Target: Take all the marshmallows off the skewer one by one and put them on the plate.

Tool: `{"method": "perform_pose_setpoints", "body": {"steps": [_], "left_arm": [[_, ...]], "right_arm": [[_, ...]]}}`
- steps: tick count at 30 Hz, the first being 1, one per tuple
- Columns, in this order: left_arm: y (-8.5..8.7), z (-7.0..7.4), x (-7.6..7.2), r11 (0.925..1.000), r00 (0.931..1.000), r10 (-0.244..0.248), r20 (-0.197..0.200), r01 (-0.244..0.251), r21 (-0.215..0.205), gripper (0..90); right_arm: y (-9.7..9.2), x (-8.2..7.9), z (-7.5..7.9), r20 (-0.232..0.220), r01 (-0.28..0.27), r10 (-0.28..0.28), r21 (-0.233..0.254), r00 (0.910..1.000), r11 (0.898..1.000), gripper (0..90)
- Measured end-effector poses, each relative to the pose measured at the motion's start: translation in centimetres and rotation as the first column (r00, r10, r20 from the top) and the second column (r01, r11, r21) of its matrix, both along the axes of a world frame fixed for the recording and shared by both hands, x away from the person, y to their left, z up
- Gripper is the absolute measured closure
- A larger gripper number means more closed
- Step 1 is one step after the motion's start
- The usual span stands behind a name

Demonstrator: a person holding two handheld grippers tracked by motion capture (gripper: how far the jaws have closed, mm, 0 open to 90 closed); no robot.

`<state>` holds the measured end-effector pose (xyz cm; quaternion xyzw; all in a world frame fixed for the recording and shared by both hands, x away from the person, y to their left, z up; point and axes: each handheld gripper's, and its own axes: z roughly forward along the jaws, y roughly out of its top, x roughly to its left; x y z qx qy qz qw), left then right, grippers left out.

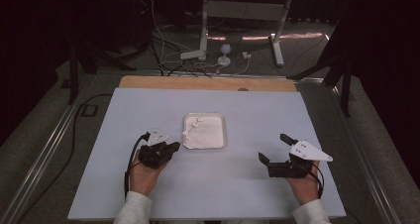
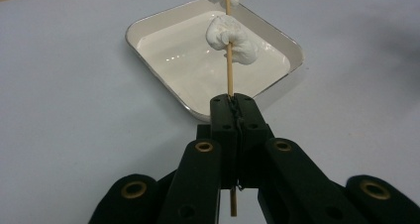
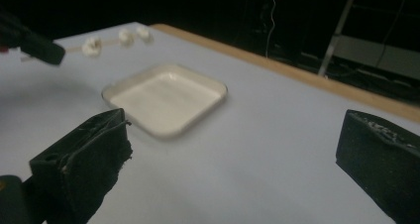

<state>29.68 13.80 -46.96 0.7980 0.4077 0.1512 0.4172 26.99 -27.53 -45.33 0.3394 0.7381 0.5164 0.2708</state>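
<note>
A thin wooden skewer (image 2: 229,78) carries white marshmallows (image 2: 232,38) and is clamped in my left gripper (image 2: 233,102), which is shut on its near end. The skewer reaches out over a white square tray (image 2: 173,60) that has nothing lying in it. From above, the left gripper (image 1: 176,145) sits at the tray's (image 1: 210,135) near left corner, with the marshmallows (image 1: 185,133) above the tray's left side. My right gripper (image 1: 273,147) is right of the tray, jaws wide apart and holding nothing. In its own view the right gripper (image 3: 233,144) faces the tray (image 3: 166,97) and three marshmallows (image 3: 125,35).
The pale work mat (image 1: 247,184) covers the table, with a wooden strip (image 1: 208,83) along its far edge. Beyond the table are a white stand (image 1: 203,35) and loose cables (image 1: 168,60) on the floor.
</note>
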Motion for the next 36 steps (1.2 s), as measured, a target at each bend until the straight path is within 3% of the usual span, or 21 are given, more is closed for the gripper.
{"method": "perform_pose_setpoints", "body": {"steps": [5, 13, 20, 24, 28, 31, 36], "left_arm": [[-0.3, 0.1, -0.1, 0.9998, 0.9998, -0.017, 0.005, 0.017, 0.006, 89.8], [-1.1, 0.4, -0.5, 0.9989, 0.9988, -0.047, 0.012, 0.047, 0.010, 89.8], [-1.7, 0.6, -0.7, 0.9977, 0.9976, -0.066, 0.018, 0.066, 0.016, 89.8], [-1.7, 0.7, -0.7, 0.9981, 0.9978, -0.061, 0.024, 0.061, 0.011, 89.8], [-1.6, 0.7, -0.7, 0.9981, 0.9978, -0.061, 0.025, 0.061, 0.013, 89.9], [-1.6, 0.8, -0.7, 0.9979, 0.9977, -0.064, 0.024, 0.064, 0.011, 89.9], [-1.7, 0.8, -0.8, 0.9972, 0.9969, -0.073, 0.029, 0.073, 0.016, 89.9]], "right_arm": [[1.7, 1.7, 1.6, 0.022, -0.042, 0.041, 0.044, 0.9989, 0.998, 0.0], [5.1, 4.1, 2.5, 0.010, -0.079, 0.079, 0.015, 0.9968, 0.997, 0.0], [8.7, 5.9, 2.4, -0.035, -0.110, 0.110, -0.018, 0.9934, 0.994, 0.7], [10.6, 6.9, 2.2, -0.078, -0.123, 0.119, -0.053, 0.9898, 0.991, 6.9], [11.9, 7.7, 1.9, -0.116, -0.145, 0.137, -0.065, 0.9837, 0.987, 23.9], [12.8, 8.0, 1.8, -0.103, -0.131, 0.121, -0.092, 0.9872, 0.987, 38.0], [14.2, 8.5, 1.5, -0.113, -0.174, 0.157, -0.153, 0.9810, 0.973, 53.1]]}}
